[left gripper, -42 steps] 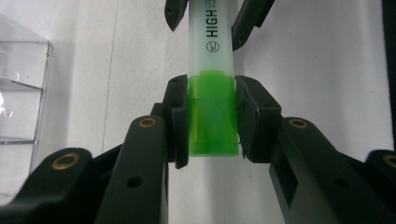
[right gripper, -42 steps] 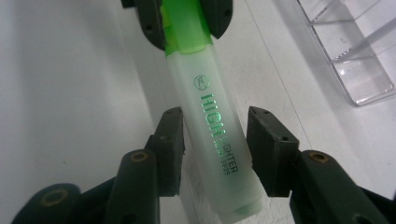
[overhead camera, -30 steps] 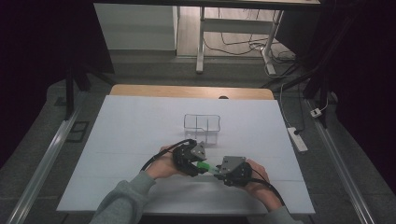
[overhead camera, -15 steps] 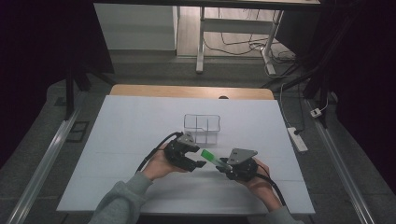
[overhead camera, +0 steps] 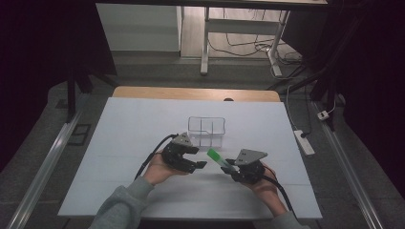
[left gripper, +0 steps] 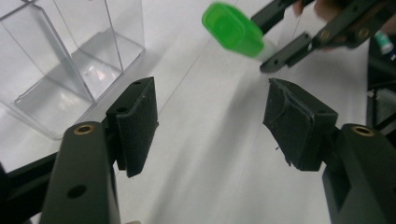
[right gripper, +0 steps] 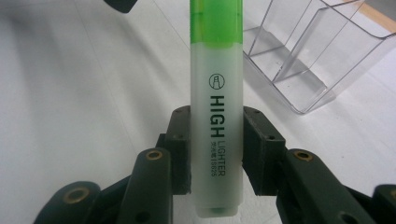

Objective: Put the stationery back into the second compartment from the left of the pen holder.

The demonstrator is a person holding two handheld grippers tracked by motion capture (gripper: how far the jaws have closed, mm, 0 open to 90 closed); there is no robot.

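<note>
Near the organizer (overhead camera: pixel 206 131), we are keeping the right gripper (right gripper: pixel 215 144) clamped on the highlighter (right gripper: pixel 215 107), cap toward a compartment; left gripper (left gripper: pixel 210 126) has just been opening, nothing between its jaws.

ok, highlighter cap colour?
Bright green cap on a pale translucent highlighter body; clearest in the right gripper view.

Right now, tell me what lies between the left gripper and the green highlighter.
Nothing: in the left gripper view, only bare white table separates the left gripper from the highlighter.
</note>
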